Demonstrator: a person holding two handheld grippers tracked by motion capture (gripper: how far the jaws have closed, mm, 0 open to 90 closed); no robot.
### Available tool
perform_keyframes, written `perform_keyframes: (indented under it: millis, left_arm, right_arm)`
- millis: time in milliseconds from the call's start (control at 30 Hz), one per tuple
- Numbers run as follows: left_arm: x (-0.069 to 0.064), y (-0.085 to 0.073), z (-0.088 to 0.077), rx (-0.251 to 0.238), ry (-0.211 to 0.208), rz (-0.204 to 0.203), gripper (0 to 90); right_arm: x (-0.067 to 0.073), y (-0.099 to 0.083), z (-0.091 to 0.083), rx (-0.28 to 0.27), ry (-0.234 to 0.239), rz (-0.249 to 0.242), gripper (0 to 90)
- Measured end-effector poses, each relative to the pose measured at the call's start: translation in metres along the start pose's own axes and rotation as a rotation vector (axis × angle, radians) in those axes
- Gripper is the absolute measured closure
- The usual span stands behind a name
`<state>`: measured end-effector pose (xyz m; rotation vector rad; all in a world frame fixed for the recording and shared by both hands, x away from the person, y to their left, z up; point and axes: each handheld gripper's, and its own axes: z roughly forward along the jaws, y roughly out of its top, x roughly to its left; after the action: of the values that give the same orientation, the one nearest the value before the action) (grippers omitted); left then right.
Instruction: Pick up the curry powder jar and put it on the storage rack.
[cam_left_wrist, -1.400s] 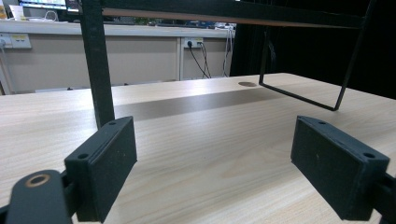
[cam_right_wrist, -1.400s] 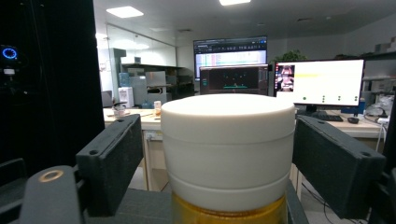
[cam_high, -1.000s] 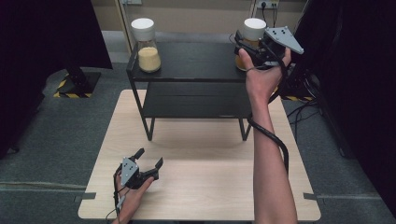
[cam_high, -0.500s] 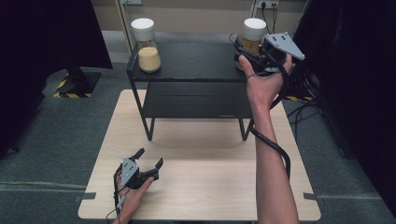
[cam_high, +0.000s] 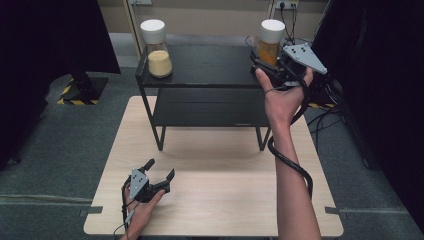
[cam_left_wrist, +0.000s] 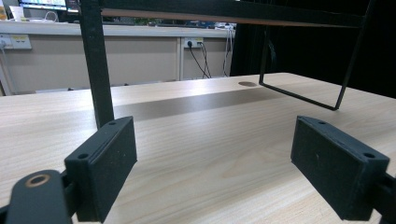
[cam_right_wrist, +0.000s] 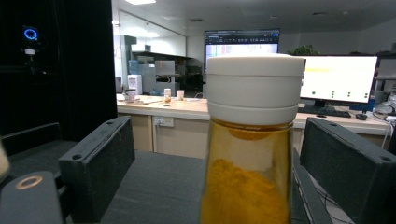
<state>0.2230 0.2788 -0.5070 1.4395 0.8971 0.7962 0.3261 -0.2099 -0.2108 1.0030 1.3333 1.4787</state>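
Observation:
A glass jar of orange powder (cam_high: 271, 42) with a white lid stands at the right end of a black shelf's top (cam_high: 210, 65). My right gripper (cam_high: 267, 57) is open around its lower part. In the right gripper view the jar of orange powder (cam_right_wrist: 252, 140) stands between the two pads (cam_right_wrist: 100, 163) with a gap on each side. A second jar (cam_high: 156, 47), with beige contents, stands at the shelf's left end. My left gripper (cam_high: 160, 168) rests open on the wooden table (cam_high: 225, 200) near its front left, with nothing between its pads (cam_left_wrist: 102, 168).
The black shelf has a lower tier (cam_high: 210, 107) and thin legs (cam_left_wrist: 98, 60) standing on the table's far half. Cables (cam_high: 325, 115) lie on the floor to the right. Dark curtains hang on both sides.
My right gripper has sunk a little around the orange jar. The left gripper has not moved.

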Motion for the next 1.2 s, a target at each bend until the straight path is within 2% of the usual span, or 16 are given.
perform_keyframes:
  millis: [633,1200]
  left_arm:
    - [0.000,0.000,0.000,0.003,-0.002,0.004,13.7]
    - [0.000,0.000,0.000,0.003,0.000,0.005,13.7]
  right_arm:
    - [0.006,-0.013,-0.032,-0.007,0.039,-0.006,10.4]
    - [0.007,-0.043,-0.059,-0.004,0.066,0.010,10.4]
